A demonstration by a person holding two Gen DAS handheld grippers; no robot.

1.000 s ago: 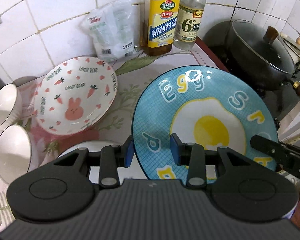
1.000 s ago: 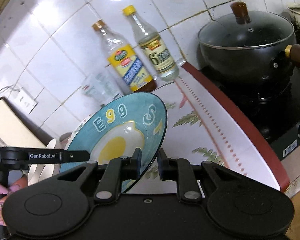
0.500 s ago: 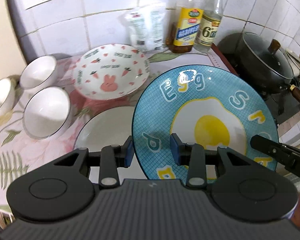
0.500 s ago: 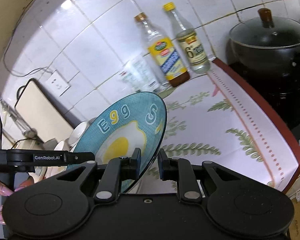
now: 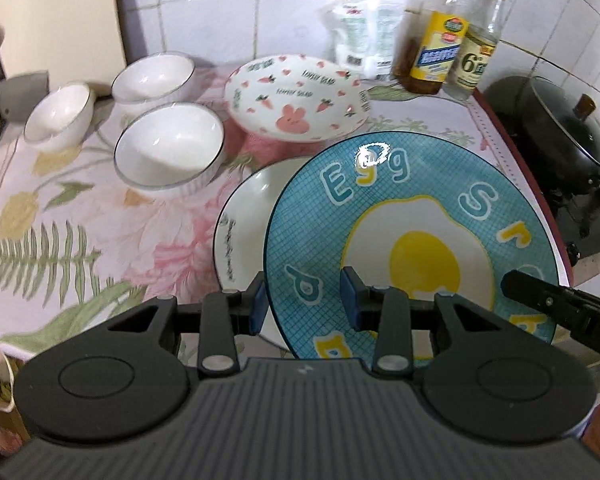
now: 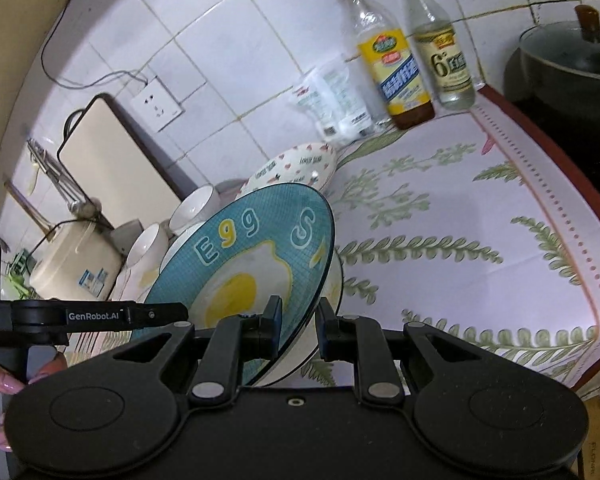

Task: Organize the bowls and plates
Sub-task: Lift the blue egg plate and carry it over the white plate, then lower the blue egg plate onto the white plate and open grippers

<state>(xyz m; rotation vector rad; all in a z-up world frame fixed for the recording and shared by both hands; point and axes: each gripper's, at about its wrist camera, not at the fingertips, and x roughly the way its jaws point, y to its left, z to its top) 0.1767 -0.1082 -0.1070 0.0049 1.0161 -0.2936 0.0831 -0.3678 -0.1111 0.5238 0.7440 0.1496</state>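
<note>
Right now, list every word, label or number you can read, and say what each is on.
"Egg": blue plate, rim lettering; the other rim letters are partly hidden.
"LOVELY BEAR": rabbit plate.
"6°": clear bottle; its other characters are too small.
"GenRobot.AI": left claw arm.
Yellow-label bottle: print blurred.
Plastic bag: print too small.
White plate: rim script unreadable.
</note>
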